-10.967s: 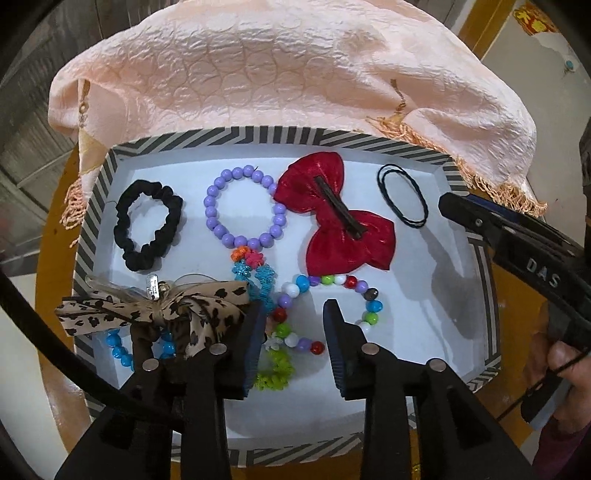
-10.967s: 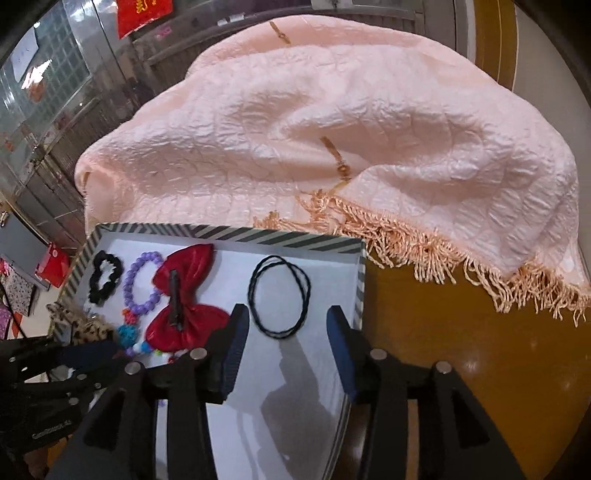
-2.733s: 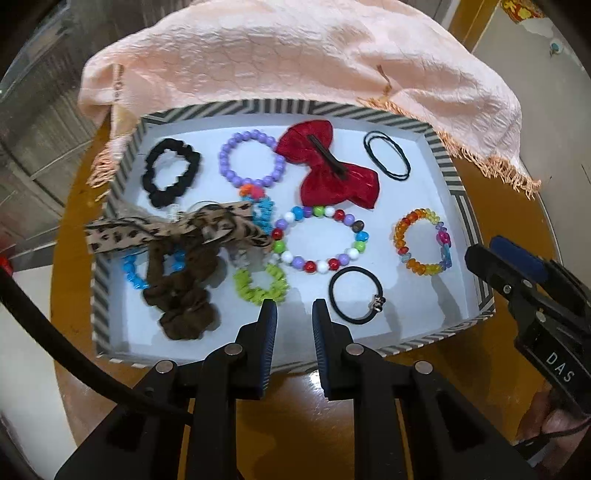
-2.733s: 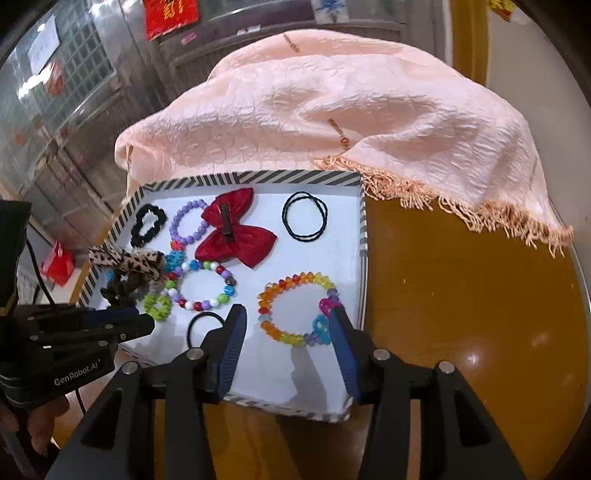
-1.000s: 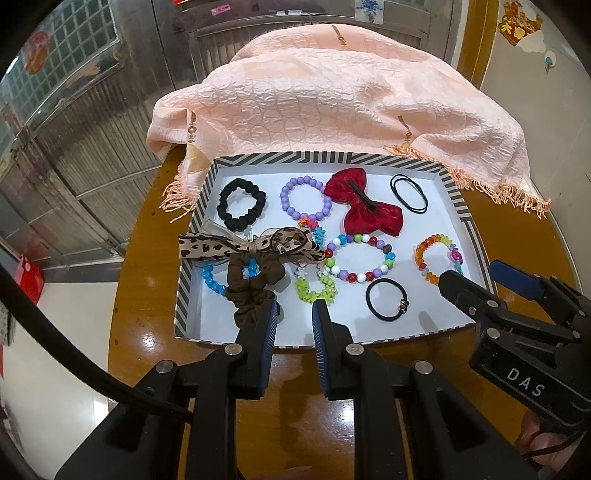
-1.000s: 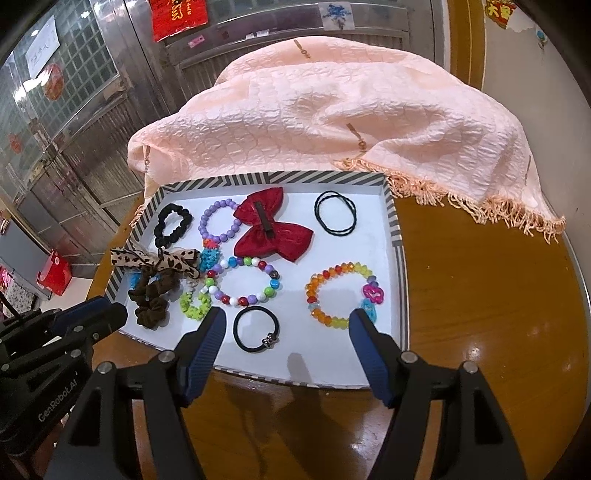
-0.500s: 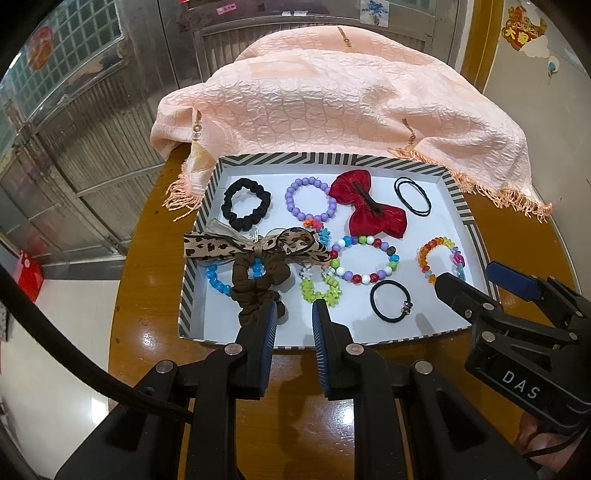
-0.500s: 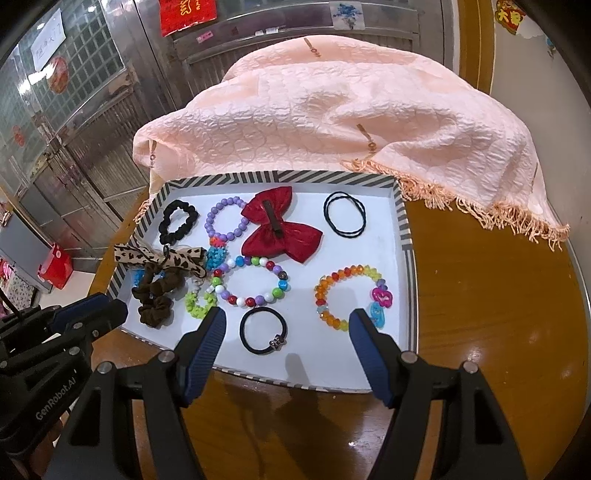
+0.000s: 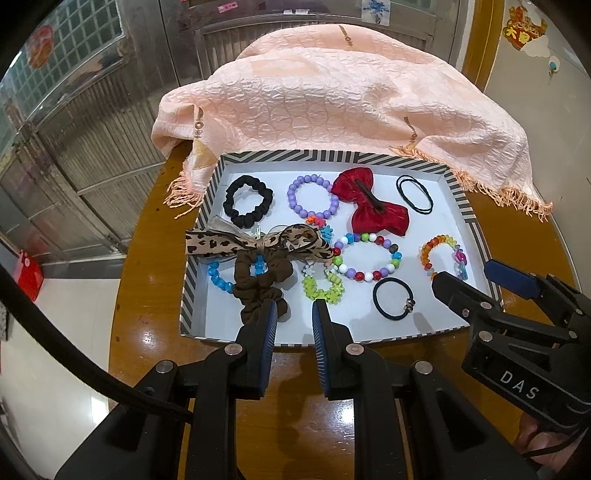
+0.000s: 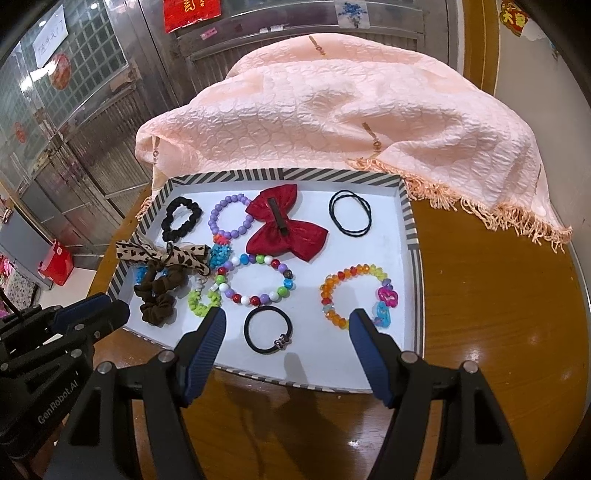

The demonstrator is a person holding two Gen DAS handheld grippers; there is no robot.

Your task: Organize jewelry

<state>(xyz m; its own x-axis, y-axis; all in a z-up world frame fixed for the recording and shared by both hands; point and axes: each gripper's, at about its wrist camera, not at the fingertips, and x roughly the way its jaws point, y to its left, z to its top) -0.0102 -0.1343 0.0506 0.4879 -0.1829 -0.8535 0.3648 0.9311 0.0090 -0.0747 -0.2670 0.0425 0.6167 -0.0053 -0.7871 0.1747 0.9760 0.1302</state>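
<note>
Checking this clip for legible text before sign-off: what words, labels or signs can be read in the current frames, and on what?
"DAS": white letters on the right gripper body, left wrist view.
"GenRobot.AI": on the left gripper body, right wrist view.
Red paper sign with gold characters on the metal door: unreadable.
White notice on the glass blocks: too small.
Red wall ornament: unreadable.

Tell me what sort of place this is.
Probably a home, perhaps by an entrance. A round wooden table holds a striped tray of hair ties and bracelets, a pink cloth is draped behind it, and red decorations hang on metal doors.
</note>
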